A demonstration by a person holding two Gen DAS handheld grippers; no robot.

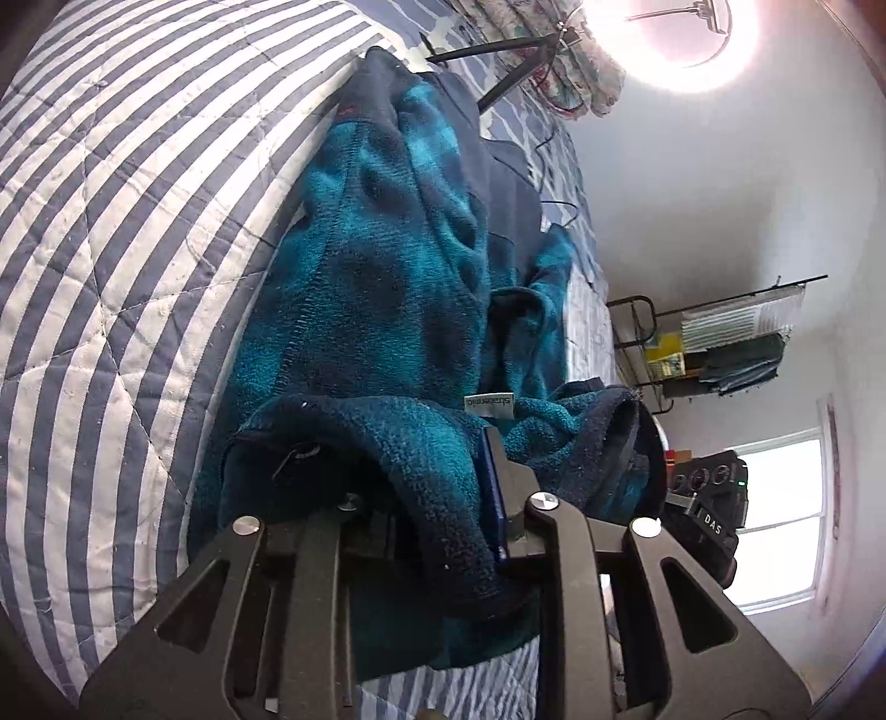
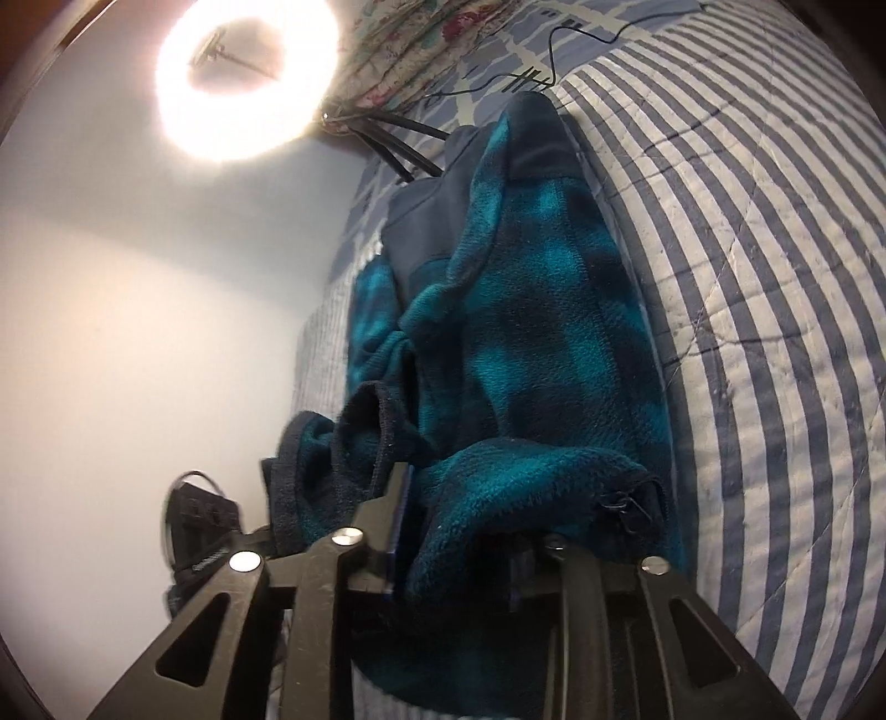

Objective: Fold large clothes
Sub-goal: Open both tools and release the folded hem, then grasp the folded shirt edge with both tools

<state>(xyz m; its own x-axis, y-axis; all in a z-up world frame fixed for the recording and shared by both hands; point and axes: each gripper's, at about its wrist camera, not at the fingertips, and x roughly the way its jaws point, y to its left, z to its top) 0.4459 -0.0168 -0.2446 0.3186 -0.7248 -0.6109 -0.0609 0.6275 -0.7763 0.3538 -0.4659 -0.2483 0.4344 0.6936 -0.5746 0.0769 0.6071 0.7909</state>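
A teal and navy plaid fleece jacket [image 1: 387, 277] lies stretched along a striped quilt [image 1: 111, 221], with navy panels at its far end. My left gripper [image 1: 426, 498] is shut on the jacket's near hem, fleece bunched between its fingers, a white label just above. In the right wrist view the same jacket [image 2: 526, 332] runs away from me. My right gripper [image 2: 459, 515] is shut on its near hem, beside a zipper pull [image 2: 617, 507]. Each gripper shows in the other's view: the right [image 1: 703, 520], the left [image 2: 199, 526].
A bright ring light on a black tripod [image 1: 681, 39] stands at the far end, with floral fabric [image 1: 559, 72] and a black cable [image 2: 554, 50] on the bed. A metal rack with books [image 1: 731, 338] and a window [image 1: 781, 509] are on the right.
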